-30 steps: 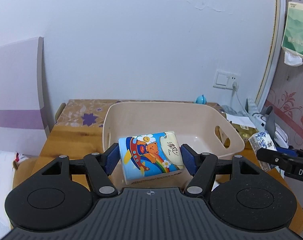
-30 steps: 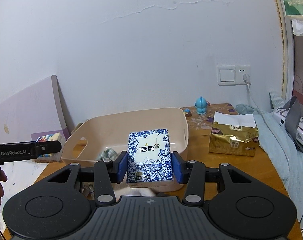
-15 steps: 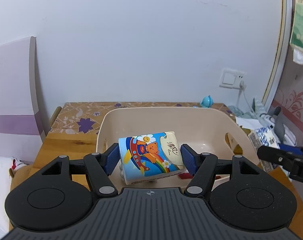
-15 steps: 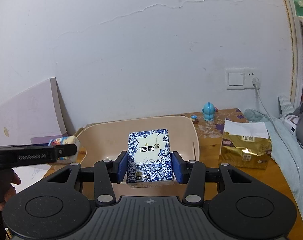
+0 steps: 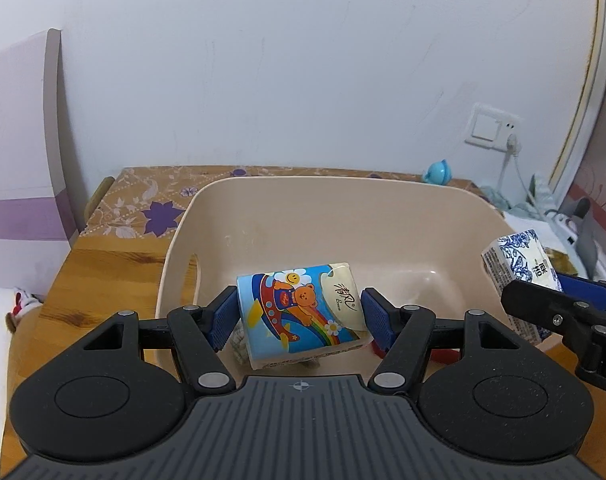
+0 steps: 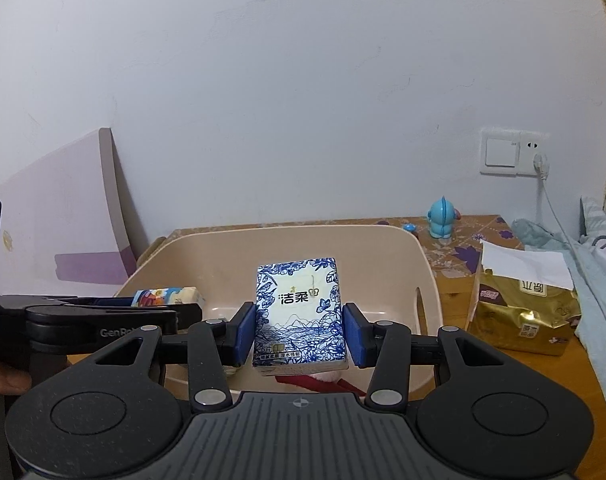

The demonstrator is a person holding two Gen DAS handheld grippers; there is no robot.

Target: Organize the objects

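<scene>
My left gripper point(image 5: 301, 318) is shut on a cartoon-bear tissue pack point(image 5: 301, 314) and holds it over the beige plastic basket point(image 5: 343, 216). My right gripper point(image 6: 300, 330) is shut on a blue-and-white floral tissue pack point(image 6: 299, 312), upright, over the near part of the same basket point(image 6: 419, 264). The right gripper's pack shows at the right edge of the left wrist view point(image 5: 517, 264). The bear pack shows at the left of the right wrist view point(image 6: 167, 296). Small items, one red, lie in the basket under the packs, mostly hidden.
The basket stands on a wooden table point(image 5: 99, 276) against a white wall. A gold tissue bag point(image 6: 523, 308) and a small blue toy figure point(image 6: 443, 220) stand to the right of the basket. A purple-and-white board point(image 5: 19, 152) leans at the left. Cloth and a cable lie at far right.
Both grippers have moved forward over the basket with their packs still held. The two grippers have come closer together.
</scene>
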